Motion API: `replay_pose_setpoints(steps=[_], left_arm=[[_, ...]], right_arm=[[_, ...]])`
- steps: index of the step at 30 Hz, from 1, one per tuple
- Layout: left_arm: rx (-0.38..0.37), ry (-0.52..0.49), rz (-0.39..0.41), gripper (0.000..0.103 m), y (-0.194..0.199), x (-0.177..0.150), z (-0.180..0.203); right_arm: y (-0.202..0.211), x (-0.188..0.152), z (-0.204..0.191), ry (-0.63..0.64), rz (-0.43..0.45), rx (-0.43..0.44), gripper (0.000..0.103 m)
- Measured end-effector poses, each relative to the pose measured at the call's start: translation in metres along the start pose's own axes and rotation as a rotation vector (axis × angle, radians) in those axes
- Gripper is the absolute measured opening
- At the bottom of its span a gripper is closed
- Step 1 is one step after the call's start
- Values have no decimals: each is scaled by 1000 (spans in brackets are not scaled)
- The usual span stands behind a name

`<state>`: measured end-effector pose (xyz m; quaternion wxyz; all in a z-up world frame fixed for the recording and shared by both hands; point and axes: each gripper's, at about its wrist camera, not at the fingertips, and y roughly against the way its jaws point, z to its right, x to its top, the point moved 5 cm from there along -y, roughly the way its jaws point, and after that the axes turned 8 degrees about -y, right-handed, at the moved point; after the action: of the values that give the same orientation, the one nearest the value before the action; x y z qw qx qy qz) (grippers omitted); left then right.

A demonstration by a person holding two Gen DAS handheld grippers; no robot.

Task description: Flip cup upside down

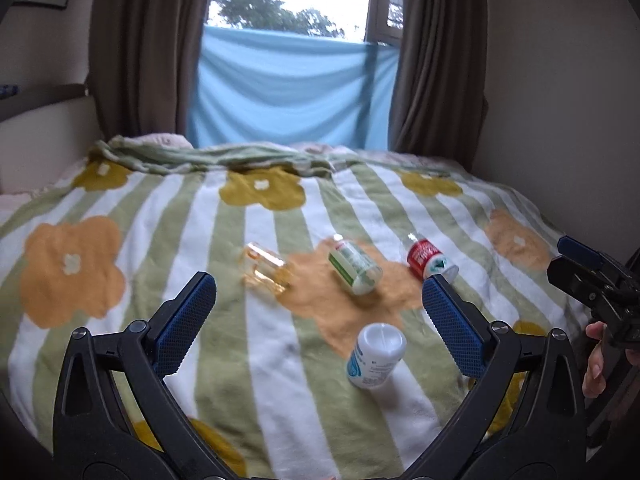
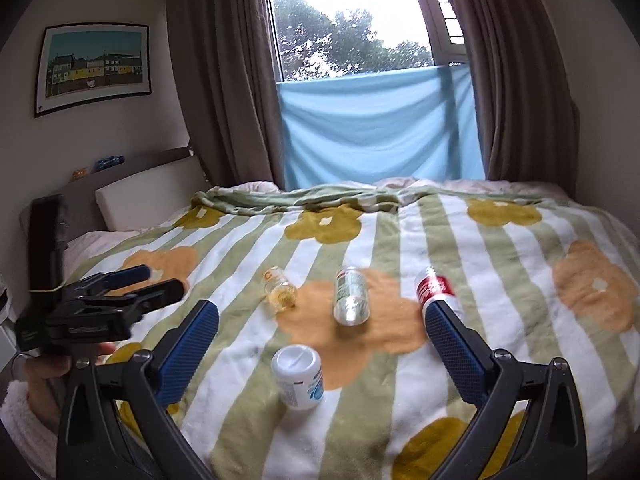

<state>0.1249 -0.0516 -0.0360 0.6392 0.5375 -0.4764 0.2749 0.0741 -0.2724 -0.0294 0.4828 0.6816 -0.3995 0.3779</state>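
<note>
Four small containers rest on the striped, flower-patterned blanket (image 1: 168, 220) that covers the bed. The white cup (image 1: 376, 355) with blue print stands nearest, its closed flat end facing up, on a white stripe at the near edge of an orange flower. Beyond it three containers lie on their sides in a row: an amber-tinted clear cup (image 1: 267, 267) at far left, a clear cup with a green label (image 1: 355, 267) in the middle, and a red-labelled cup (image 1: 431, 261) at far right. All four stand apart from one another.

The left gripper (image 1: 319, 322) hovers above the blanket with its jaws spread wide and nothing between them; the white cup lies just beyond the gap, closer to the right blue pad. The right gripper (image 2: 322, 346) likewise has its jaws spread and empty, with the white cup (image 2: 298, 376) ahead of the gap. The tip of its right pad overlaps the red-labelled cup (image 2: 434, 289) in that view.

At the far side, a blue cloth (image 2: 380, 128) covers the lower window between brown curtains (image 2: 224, 80). A framed picture (image 2: 94, 68) hangs on the left wall.
</note>
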Motion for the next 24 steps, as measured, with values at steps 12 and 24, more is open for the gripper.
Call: replay_pose_setpoints(steps=[12,24], left_arm=[[125,-30,110,103,50,4,-10],[133,-44,120,103,56,2,-1]], right_arm=[[12,5,-14,70,129,-203,103],[19,5,-14,68,143,-225,103]])
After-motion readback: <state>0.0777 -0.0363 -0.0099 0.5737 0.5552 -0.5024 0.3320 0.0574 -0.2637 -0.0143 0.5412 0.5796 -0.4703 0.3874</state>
